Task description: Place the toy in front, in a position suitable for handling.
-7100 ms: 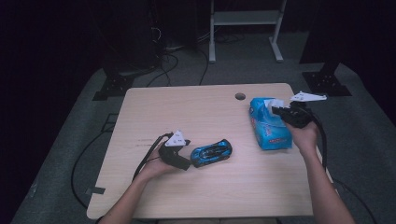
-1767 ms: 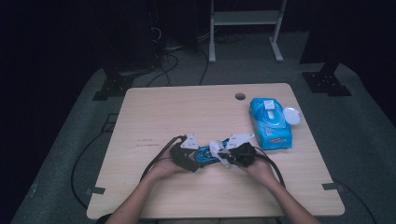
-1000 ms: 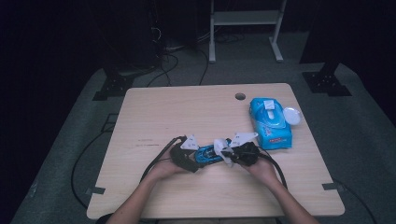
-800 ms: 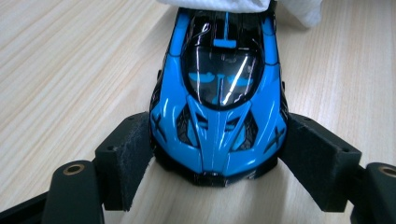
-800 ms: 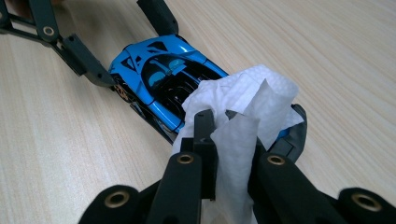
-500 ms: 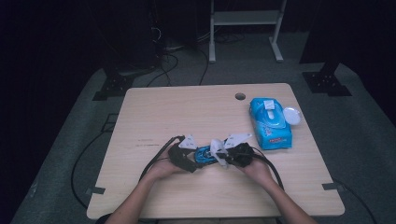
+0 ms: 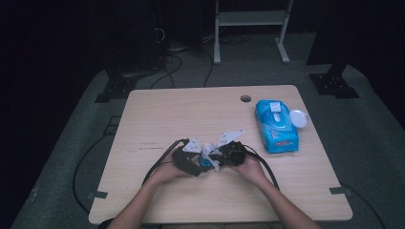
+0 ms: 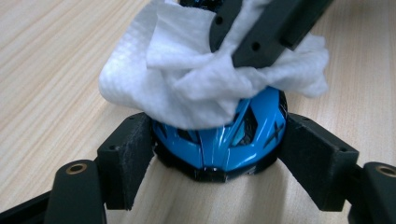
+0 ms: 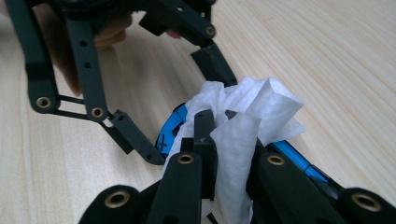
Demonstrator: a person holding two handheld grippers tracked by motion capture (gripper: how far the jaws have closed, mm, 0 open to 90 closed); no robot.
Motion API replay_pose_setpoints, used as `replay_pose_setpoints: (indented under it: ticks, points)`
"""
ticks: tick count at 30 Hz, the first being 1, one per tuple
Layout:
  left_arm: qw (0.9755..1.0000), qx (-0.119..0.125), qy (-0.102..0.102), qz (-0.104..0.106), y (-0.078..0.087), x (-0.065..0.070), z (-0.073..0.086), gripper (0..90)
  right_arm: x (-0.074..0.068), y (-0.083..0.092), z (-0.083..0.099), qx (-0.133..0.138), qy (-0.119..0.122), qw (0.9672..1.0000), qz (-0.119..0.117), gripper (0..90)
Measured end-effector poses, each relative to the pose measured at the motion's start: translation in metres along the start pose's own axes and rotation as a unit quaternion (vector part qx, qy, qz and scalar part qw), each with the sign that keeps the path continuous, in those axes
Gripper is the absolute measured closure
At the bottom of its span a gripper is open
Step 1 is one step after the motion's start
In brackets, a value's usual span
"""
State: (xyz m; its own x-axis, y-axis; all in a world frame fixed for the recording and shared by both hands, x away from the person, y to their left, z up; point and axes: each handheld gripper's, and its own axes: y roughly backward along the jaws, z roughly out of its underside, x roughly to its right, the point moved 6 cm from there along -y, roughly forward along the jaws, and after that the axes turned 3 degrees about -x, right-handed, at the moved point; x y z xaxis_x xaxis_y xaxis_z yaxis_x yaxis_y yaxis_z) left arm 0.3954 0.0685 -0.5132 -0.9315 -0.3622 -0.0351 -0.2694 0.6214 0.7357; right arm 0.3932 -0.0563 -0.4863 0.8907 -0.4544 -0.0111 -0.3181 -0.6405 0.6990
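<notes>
Left gripper: jaws clamped on both flanks of blue toy car, pinning it to table. Right gripper: jaws pinched together on white wipe, wipe bunched over car roof.

Step judged: wiping car. Keep left clamp steady so car doesn't roll; drag wipe in light strokes, wad flat on bodywork, not black jaw tips.

Car sits between the grippers, near table's front edge; wipes pack well apart, far right.
</notes>
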Motion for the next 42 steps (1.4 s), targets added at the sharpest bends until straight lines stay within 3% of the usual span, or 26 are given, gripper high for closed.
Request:
replay_pose_setpoints:
  ticks: [3, 10, 13, 16, 19, 20, 23, 24, 29, 31, 32, 38, 42]
  points:
    - [1.0000, -0.001, -0.001, 0.000, 0.000, 0.000, 0.000, 26.3, -0.002, -0.003, 0.000, -0.005, 0.004, 1.0000, 0.005, 82.7]
    - [1.0000, 0.001, 0.001, -0.001, 0.000, 0.000, 0.000, 26.4, -0.016, -0.024, -0.012, -0.019, 0.026, 0.9994, -0.014, 82.6]
    - [1.0000, 0.000, -0.002, 0.000, 0.000, 0.000, 0.000, 26.4, -0.007, -0.019, -0.014, -0.019, 0.029, 0.9993, 0.015, 82.7]
    - [1.0000, 0.002, -0.001, -0.001, 0.000, 0.000, 0.000, 26.4, 0.006, -0.012, -0.012, -0.016, 0.005, 0.9993, 0.034, 82.8]
    - [1.0000, 0.001, -0.002, -0.001, -0.001, 0.000, -0.001, 26.4, 0.010, -0.010, -0.010, -0.012, -0.013, 0.9994, 0.028, 82.8]
    - [1.0000, 0.000, -0.003, -0.001, 0.000, 0.000, 0.000, 26.4, 0.007, -0.013, -0.011, -0.013, -0.009, 0.9995, 0.028, 82.7]
    - [1.0000, -0.001, -0.002, -0.001, 0.000, 0.000, 0.000, 26.4, -0.007, -0.026, -0.014, -0.017, 0.013, 0.9997, -0.013, 82.4]
    - [1.0000, 0.000, 0.000, 0.000, 0.000, 0.000, 0.001, 26.5, -0.007, -0.027, -0.015, -0.019, 0.019, 0.9996, -0.011, 82.5]
    - [1.0000, 0.001, -0.001, -0.001, 0.000, 0.000, 0.000, 26.6, 0.011, -0.014, -0.012, -0.018, -0.008, 0.9996, 0.018, 82.5]
    - [1.0000, 0.001, -0.004, -0.002, -0.001, 0.000, 0.000, 26.7, 0.022, -0.005, -0.009, -0.006, -0.031, 0.9994, 0.014, 82.6]
    - [1.0000, 0.002, -0.001, -0.003, -0.001, 0.001, 0.000, 26.8, 0.026, -0.003, -0.008, -0.003, -0.031, 0.9994, 0.014, 82.6]
    - [1.0000, 0.000, -0.004, -0.003, -0.001, 0.001, 0.000, 27.0, 0.025, 0.000, -0.009, 0.006, -0.036, 0.9992, 0.018, 82.6]
    - [1.0000, -0.001, -0.005, -0.003, -0.001, 0.001, 0.000, 27.1, 0.030, 0.014, -0.011, 0.034, -0.050, 0.9978, 0.028, 82.6]
